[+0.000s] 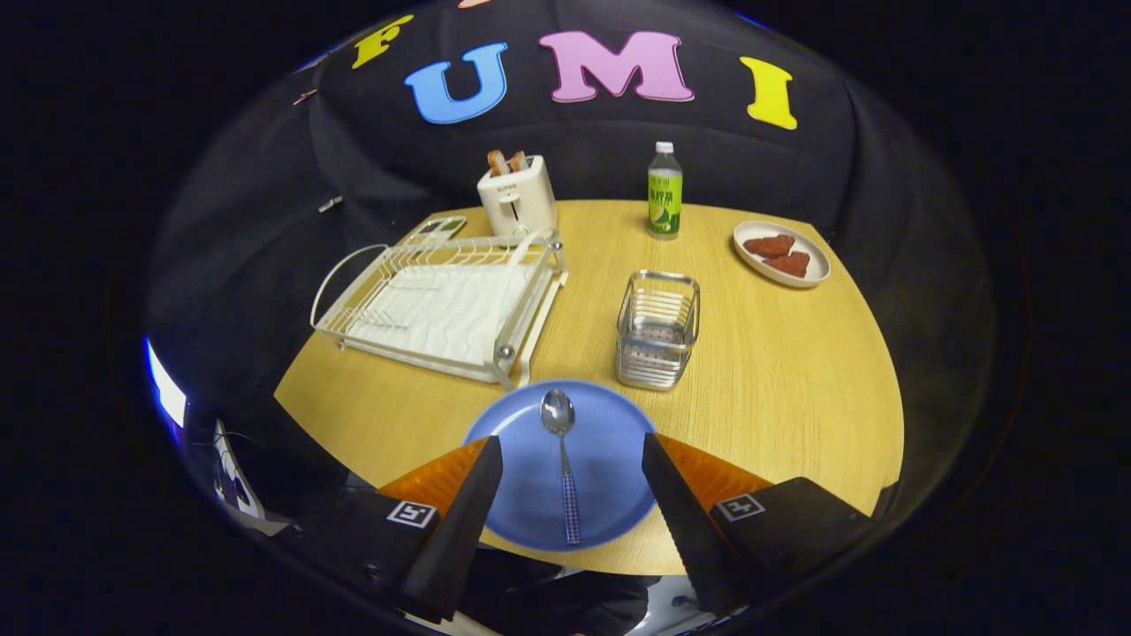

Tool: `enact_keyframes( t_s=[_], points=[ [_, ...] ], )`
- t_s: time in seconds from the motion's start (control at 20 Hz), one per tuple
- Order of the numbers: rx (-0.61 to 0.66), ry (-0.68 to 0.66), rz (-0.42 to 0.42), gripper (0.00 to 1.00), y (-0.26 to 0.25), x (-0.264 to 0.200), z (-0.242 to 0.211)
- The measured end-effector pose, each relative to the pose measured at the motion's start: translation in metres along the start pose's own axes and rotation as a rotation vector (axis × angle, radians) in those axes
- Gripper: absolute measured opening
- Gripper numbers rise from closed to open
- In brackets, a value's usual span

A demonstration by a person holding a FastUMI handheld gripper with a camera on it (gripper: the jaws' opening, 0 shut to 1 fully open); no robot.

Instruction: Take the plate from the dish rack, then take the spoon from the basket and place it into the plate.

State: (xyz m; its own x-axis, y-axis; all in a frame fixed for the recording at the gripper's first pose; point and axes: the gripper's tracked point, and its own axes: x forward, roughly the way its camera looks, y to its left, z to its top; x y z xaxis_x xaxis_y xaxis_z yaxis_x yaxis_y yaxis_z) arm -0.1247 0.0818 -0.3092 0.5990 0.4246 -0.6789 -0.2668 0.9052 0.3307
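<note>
Spoon rests in the plate, fingers spread and empty

Gripper (573, 481) fingers stand wide apart with nothing between their pads, hovering above the near edge of the table (795, 371). Between and just below them lies the blue plate (610, 459), flat on the wood. The spoon (564, 459) lies across its middle, bowl pointing far, checked handle pointing near. Judged from this layout, both steps look done.

The spoon looks like thin polished metal: light, stiff and likely slippery against the pads. Its patterned handle is the better place to take hold, pinched across the narrow sides. The plate seems rigid and smooth; a grip on its near rim would suit it, though it could tilt from that edge.

Just beyond the plate, to the right, stands the wire basket (658, 329), apparently empty. To the far left sits the white dish rack (442, 305), with a toaster (518, 199) behind it. A bottle (664, 192) and a dish of brown pieces (781, 253) stand far right.
</note>
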Motion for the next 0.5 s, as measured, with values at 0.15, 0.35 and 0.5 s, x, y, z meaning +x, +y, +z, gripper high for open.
enact_keyframes(
  t_s=[0.15, 0.35, 0.5],
  points=[
    [-0.011, -0.128, -0.012, 0.98, 0.000, -0.022, 0.059],
    [-0.008, -0.293, -0.036, 0.98, -0.007, -0.057, 0.131],
    [-0.016, -0.395, -0.061, 0.98, -0.017, -0.085, 0.171]
  ],
)
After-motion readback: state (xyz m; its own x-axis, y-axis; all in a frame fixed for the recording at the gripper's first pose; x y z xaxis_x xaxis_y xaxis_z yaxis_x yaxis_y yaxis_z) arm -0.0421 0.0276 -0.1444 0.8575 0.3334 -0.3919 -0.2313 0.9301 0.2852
